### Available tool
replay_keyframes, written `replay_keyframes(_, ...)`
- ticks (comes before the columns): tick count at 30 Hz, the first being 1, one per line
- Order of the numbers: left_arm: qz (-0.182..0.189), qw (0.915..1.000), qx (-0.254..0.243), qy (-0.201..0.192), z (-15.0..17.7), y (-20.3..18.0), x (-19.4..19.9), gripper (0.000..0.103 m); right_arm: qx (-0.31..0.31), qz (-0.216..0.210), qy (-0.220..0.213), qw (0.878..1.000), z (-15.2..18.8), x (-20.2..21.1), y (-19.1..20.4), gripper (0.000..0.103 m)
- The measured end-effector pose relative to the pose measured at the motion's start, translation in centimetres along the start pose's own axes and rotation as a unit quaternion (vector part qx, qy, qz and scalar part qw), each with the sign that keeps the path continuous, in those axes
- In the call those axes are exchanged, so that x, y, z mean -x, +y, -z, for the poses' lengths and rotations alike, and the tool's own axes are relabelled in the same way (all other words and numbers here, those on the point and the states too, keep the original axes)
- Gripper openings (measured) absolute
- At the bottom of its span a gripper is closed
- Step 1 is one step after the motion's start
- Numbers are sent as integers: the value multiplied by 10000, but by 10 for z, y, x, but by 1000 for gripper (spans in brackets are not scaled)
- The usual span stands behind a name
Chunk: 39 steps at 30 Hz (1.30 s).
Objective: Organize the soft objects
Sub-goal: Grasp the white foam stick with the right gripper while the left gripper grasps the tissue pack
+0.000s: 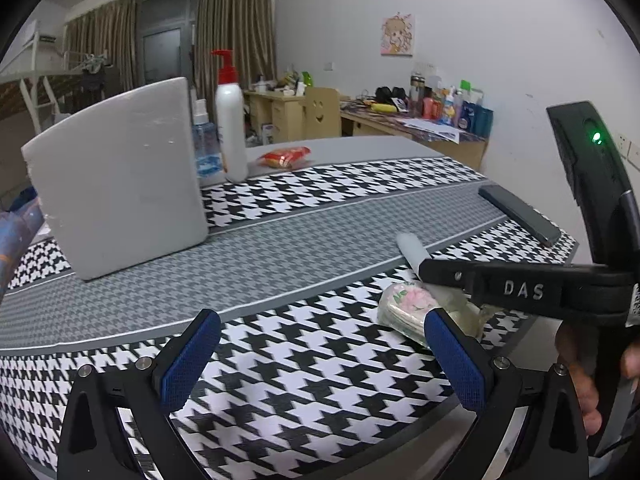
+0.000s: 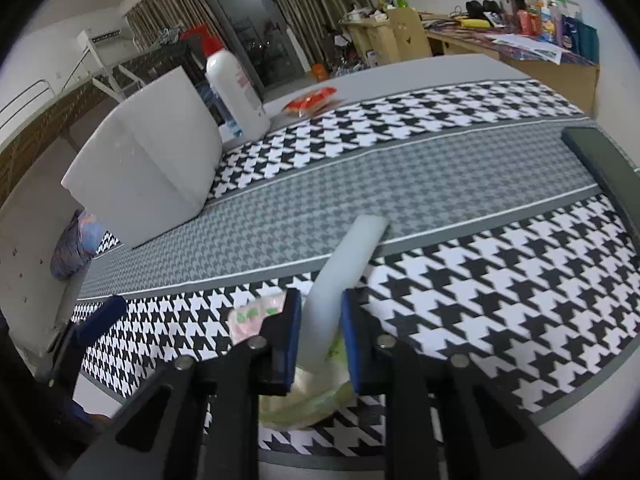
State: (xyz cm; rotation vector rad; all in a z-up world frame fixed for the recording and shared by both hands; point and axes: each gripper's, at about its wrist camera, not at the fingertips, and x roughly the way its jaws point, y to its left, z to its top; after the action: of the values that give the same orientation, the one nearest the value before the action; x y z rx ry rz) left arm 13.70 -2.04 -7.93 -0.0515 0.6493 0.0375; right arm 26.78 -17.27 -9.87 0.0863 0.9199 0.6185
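1. We see the right tongs (image 2: 320, 320) narrowed onto a pale foam stick (image 2: 348, 264); both blue pads (image 2: 294, 320) press its lower stretch, one on each side.
2. The foam stick runs away from the right tongs, up and to the right in the right wrist view, its far end over the grey band of the houndstooth cloth (image 2: 480, 272) that covers the bench.
3. Under the right tongs lies a floral tissue pack (image 2: 256, 316), pink and green print showing left of the left pad; a clear wrapper (image 2: 312, 400) shows below the pads. We cannot tell whether the stick touches the pack.
4. From the left wrist view, the left tongs (image 1: 320, 356) stand wide with nothing between the pads, over bare black-and-white cloth.
5. The tissue pack (image 1: 408, 308) sits just beyond the left tongs' right pad, and the foam stick (image 1: 412, 248) pokes out past the black body of the right tongs (image 1: 432, 276).
6. A hand (image 1: 588, 376) grips the right tool's handle at the frame's right edge.
7. Farther back: a grey foam block (image 1: 120, 184) standing upright, a white pump bottle (image 1: 230, 132), a blue spray bottle (image 1: 204, 140) beside it, a red snack packet (image 1: 284, 157), and a dark flat bar (image 1: 520, 214) near the bench's right edge.
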Motion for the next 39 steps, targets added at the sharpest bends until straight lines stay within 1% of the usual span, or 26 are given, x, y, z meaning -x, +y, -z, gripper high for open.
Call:
replay_keyframes(7, 271, 9995, -142, 114, 0, -17, -5, 102, -155, 17, -241, 9996, 0, 20, -15, 21)
replay_keyframes(10, 401, 9989, -160, 201, 0, -25, -8, 102, -201, 110, -293, 9993, 2, 25, -23, 14)
replay_keyframes(12, 396, 9987, -176, 260, 0, -29, -11, 102, -184, 157, -303, 9992, 3, 27, -27, 14)
replay_keyframes(16, 572, 9977, -90, 346, -1, -34, -15, 102, -129, 330, -303, 9989, 7, 28, -31, 14)
replay_keyframes(19, 592, 9972, -20, 451, -3, -37, -22, 102, -106, 435, -344, 9984, 10, 32, -36, 14)
replay_keyframes(24, 574, 9963, 57, 638, -4, -40, -32, 88, -42, 481, -460, 9978, 12, 41, -39, 14)
replay_keyframes(25, 579, 9959, 61, 688, -4, -41, -34, 87, -28, 485, -467, 9977, 13, 42, -39, 14)
replay_keyframes(27, 623, 9949, 42, 794, -3, -43, -39, 79, -23, 471, -464, 9978, 13, 42, -40, 14)
replay_keyframes(29, 634, 9939, 11, 897, -2, -46, -44, 75, -19, 473, -451, 9979, 14, 42, -41, 15)
replay_keyframes(31, 675, 9935, -5, 913, -2, -49, -45, 70, -17, 465, -447, 9979, 15, 42, -42, 15)
replay_keyframes(33, 734, 9932, 2, 901, -4, -51, -46, 60, -11, 457, -445, 9980, 16, 43, -42, 15)
replay_keyframes(35, 810, 9924, 39, 929, -5, -51, -48, 53, -22, 459, -427, 9980, 17, 42, -42, 15)
replay_keyframes(36, 847, 9920, 34, 936, -5, -52, -49, 47, -21, 469, -417, 9980, 17, 42, -42, 15)
replay_keyframes(39, 906, 9916, 45, 919, -6, -53, -49, 37, -21, 459, -411, 9981, 19, 43, -42, 15)
